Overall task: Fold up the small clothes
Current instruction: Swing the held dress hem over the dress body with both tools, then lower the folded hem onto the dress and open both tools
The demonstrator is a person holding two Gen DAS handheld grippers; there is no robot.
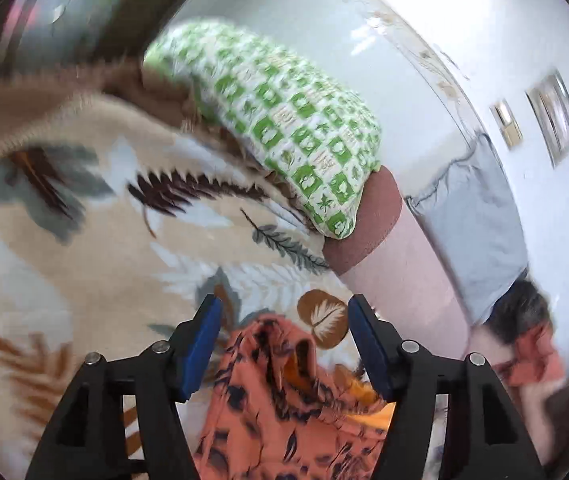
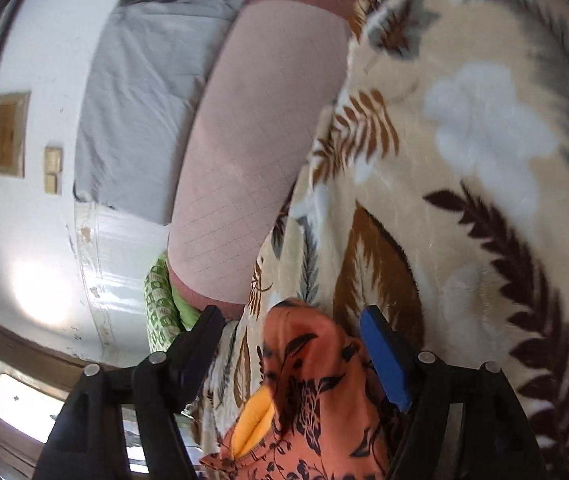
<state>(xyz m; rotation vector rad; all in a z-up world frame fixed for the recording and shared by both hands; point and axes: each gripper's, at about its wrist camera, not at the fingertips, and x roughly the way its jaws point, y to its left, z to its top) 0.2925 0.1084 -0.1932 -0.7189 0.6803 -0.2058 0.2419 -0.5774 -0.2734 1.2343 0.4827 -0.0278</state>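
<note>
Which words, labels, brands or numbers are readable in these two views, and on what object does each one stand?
None can be read.
The green-and-white pillow carries small checkered motifs that may include characters, but they are too blurred to read.
The orange floral garment and leaf-patterned blanket show only patterns, no text.

Plush beige blanket with brown, grey and white leaf print point(image 1: 96, 240) point(image 2: 464, 168), spread beneath and ahead of the tool. Green-and-white checked pillow point(image 1: 280, 120) point(image 2: 160, 312), further ahead, resting on the blanket. Pink quilted bolster with a darker maroon end point(image 1: 400, 256) point(image 2: 252, 128), touching the pillow. Grey cushion point(image 1: 472, 220) point(image 2: 140, 92), beside the bolster, against the white wall point(image 1: 364, 12) point(image 2: 32, 216).
</note>
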